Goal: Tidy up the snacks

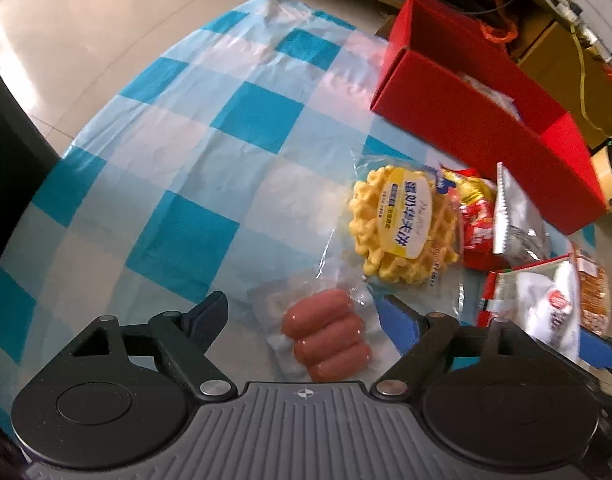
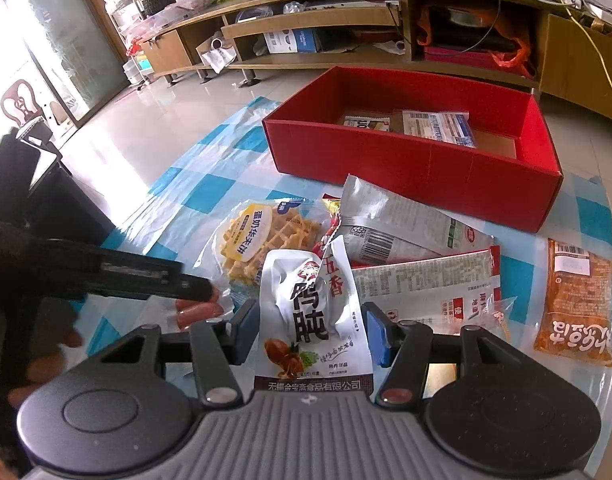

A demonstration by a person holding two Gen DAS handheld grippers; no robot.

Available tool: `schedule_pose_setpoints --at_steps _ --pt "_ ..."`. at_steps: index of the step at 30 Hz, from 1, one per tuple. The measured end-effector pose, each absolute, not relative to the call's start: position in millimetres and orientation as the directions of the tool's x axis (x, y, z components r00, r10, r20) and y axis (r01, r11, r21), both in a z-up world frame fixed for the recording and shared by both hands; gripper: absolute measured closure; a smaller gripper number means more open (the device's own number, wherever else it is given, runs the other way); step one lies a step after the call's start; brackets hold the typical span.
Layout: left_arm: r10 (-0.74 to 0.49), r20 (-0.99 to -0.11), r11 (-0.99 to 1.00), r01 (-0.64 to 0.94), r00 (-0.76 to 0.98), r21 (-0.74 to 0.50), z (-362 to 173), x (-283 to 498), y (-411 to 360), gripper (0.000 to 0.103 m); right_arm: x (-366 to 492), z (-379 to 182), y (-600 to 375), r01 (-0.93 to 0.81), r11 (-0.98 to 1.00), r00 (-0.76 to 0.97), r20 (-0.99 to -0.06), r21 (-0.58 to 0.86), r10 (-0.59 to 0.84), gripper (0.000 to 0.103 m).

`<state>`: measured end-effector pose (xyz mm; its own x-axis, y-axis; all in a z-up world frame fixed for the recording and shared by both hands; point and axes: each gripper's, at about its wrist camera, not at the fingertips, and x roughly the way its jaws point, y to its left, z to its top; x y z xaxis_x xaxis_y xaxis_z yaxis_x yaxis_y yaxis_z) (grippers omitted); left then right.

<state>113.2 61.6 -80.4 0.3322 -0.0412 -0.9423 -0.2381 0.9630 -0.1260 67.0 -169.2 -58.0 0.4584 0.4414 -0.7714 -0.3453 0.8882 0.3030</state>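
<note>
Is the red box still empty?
No: in the right wrist view the red box already has two flat packets lying on its floor.

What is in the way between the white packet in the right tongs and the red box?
On the cloth, a pile: a silver packet and a red-edged packet lie between the white packet and the red box. The box's near wall stands there too.

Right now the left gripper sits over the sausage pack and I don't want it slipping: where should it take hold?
Grip across the three sausages, not the thin clear film. The pack lies flat on the checked cloth, so come straight down from above. The open left gripper already straddles it. Closing across their stacked width looks the firmest, though the film may slide a little.
</note>
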Motion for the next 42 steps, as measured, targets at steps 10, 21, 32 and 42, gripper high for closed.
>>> schedule_pose_setpoints --at_steps 10,21,32,42 --pt "0.061 -0.935 0.995 -0.097 0.350 0.029 -86 104 13 0.044 67 -54 -182 -0.315 0.893 0.473 -0.763 0.321 0.441 0.051" --pt "-0.062 -0.933 0.989 -0.104 0.354 -0.105 -69 97 32 0.067 67 -46 -181 -0.315 0.888 0.492 -0.743 0.335 0.455 0.051" --pt "-0.037 -0.950 0.984 -0.156 0.310 -0.089 -93 92 5 0.009 70 -40 -183 -0.320 0.880 0.496 -0.729 0.350 0.471 0.051" --pt "0.077 -0.950 0.997 -0.009 0.302 0.078 -105 95 -38 0.007 70 -30 -218 -0.251 0.889 0.540 -0.707 0.382 0.457 0.051"
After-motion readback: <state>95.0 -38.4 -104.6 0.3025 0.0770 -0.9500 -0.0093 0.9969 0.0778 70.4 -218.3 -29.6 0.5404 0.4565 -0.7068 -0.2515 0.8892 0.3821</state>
